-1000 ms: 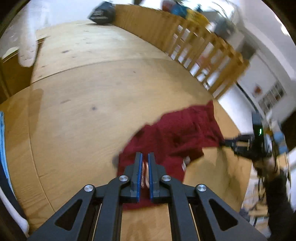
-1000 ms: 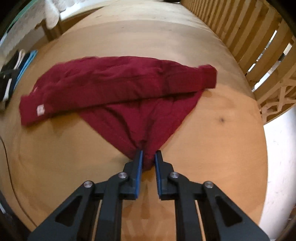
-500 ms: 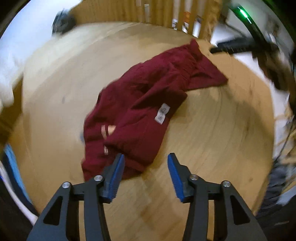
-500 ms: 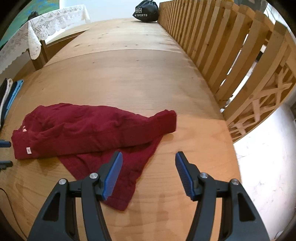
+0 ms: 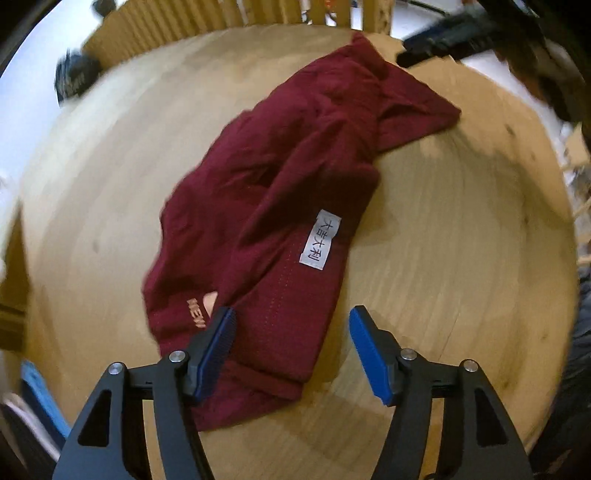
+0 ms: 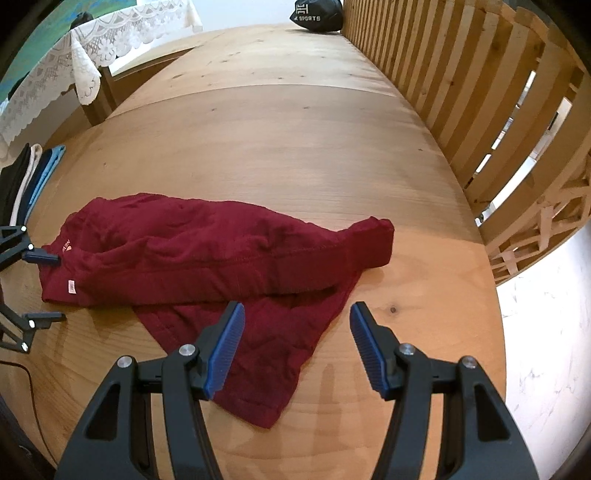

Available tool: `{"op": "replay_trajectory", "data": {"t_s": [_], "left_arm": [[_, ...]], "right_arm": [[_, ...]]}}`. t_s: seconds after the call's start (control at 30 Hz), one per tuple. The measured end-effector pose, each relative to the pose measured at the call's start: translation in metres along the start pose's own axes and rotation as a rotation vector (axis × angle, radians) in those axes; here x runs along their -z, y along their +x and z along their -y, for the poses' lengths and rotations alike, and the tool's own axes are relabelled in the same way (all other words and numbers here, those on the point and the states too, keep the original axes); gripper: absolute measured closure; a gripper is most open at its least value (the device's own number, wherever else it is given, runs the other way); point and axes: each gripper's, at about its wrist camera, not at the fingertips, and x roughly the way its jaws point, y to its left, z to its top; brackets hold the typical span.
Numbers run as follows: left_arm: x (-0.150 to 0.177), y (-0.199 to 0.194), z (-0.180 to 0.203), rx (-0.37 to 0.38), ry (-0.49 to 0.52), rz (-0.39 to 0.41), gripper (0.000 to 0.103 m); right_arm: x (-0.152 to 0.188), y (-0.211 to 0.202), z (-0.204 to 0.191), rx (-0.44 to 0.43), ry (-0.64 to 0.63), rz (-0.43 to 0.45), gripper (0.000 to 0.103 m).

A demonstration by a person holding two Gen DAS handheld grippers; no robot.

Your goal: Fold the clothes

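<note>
A dark red garment [image 5: 288, 206] lies loosely folded lengthwise on the wooden table [image 5: 461, 266], with a white label [image 5: 320, 240] showing. It also shows in the right wrist view [image 6: 207, 254], with a lower flap pointing toward me. My left gripper [image 5: 291, 343] is open just above the garment's near end and holds nothing. It also appears at the left edge of the right wrist view [image 6: 44, 286]. My right gripper [image 6: 297, 338] is open over the flap and holds nothing. It also shows, blurred, at the top right of the left wrist view [image 5: 443, 37].
A wooden slat railing [image 6: 461, 92] runs along the table's right side. A black sports bag [image 6: 317, 14] sits at the far end. Folded clothes [image 6: 26, 177] are stacked at the left edge. A lace-covered table [image 6: 55, 74] stands beyond.
Both grippers were shut on the garment a second ago. Both have let go, opened and drawn back a little. The garment now lies flat on the table.
</note>
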Motion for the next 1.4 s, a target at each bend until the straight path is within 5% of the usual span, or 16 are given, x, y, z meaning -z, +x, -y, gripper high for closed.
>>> {"op": "replay_trajectory", "data": {"t_s": [0.23,0.63,0.83,0.87,0.93,1.0,1.4], "left_arm": [[0.002,-0.001,-0.026,0.059,-0.025,0.017,0.061],[0.000,-0.016,-0.078,0.266,-0.257,0.098,0.068],[0.002,-0.019,-0.079,0.246,-0.257,0.096,0.075],[0.003,-0.019,-0.076,0.241,-0.251,0.094,0.076],[0.005,-0.018,-0.072,0.236,-0.240,0.091,0.083],[0.005,-0.019,-0.074,0.237,-0.252,0.105,0.094],[0.029,-0.072,-0.100,0.348,-0.339,0.232,0.099]], "right_arm": [[-0.004,0.002,0.012,-0.016,0.027,0.023,0.044],[-0.022,0.019,0.041,-0.067,0.132,0.056,0.044],[-0.039,0.043,0.046,-0.098,0.169,0.015,0.045],[-0.039,0.046,0.049,-0.120,0.189,0.003,0.048],[-0.040,0.051,0.052,-0.141,0.213,-0.022,0.074],[-0.039,0.053,0.053,-0.176,0.230,-0.037,0.089],[-0.011,-0.046,0.054,-0.421,0.327,0.160,0.091]]}}
